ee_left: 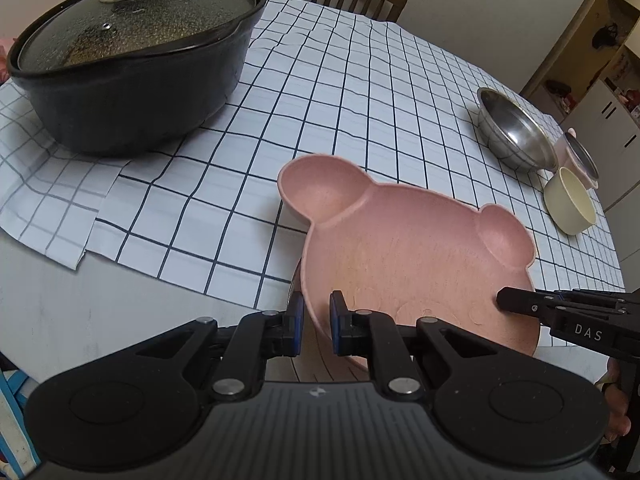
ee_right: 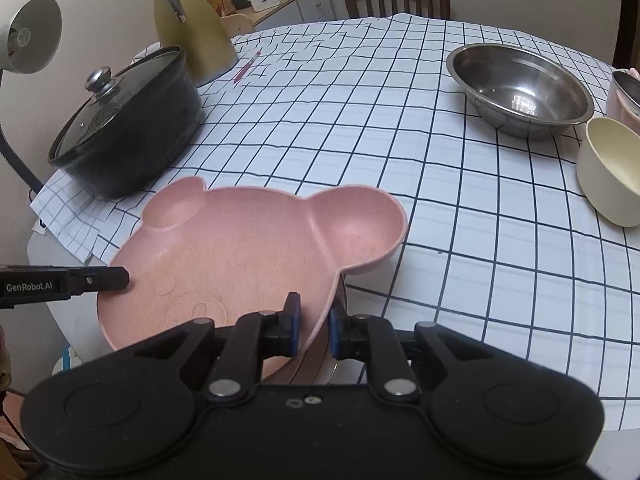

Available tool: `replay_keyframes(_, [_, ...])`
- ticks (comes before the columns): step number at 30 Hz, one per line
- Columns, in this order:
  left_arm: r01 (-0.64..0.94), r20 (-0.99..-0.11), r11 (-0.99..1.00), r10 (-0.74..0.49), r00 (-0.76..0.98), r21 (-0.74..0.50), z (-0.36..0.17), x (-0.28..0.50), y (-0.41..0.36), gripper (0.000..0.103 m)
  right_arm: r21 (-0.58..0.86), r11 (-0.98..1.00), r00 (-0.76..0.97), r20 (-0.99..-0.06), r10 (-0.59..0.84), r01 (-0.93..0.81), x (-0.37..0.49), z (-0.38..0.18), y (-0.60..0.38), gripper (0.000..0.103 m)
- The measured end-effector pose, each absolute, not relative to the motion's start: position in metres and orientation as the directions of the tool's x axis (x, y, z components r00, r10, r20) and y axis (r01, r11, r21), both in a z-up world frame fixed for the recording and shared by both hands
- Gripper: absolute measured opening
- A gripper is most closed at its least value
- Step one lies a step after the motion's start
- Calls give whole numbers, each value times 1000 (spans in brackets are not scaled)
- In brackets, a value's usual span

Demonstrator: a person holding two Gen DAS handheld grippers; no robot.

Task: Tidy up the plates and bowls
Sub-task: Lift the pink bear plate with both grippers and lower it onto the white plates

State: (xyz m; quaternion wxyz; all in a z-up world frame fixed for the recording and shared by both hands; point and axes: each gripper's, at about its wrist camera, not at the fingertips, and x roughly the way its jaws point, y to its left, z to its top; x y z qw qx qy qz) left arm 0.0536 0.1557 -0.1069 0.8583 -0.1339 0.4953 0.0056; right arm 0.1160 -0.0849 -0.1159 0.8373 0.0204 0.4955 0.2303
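left claw (ee_left: 316,320): clamped on pink bear-shaped plastic plate (ee_left: 400,248) rim, over desk (ee_left: 60,320) edge | right claw (ee_right: 314,322): clamped on opposite rim | right view only: yellow kettle (ee_right: 192,28)

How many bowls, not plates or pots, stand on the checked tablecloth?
3: a large stainless steel bowl at the far right, a cream bowl nearer, and a pink steel-lined bowl at the right edge, partly cut off; more may be hidden.
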Motion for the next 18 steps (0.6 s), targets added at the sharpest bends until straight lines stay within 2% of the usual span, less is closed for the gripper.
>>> replay_keyframes(10, [-125,-866,985,-40,498,-117,-116,46,144,13,213,892,387,-842,375,-399,109,-122,-74,18])
replay_keyframes(18, [-128,-872,985,-40,488,-117,-118,42,146,13,157,894,395,-856,335,-420,104,-122,-65,20])
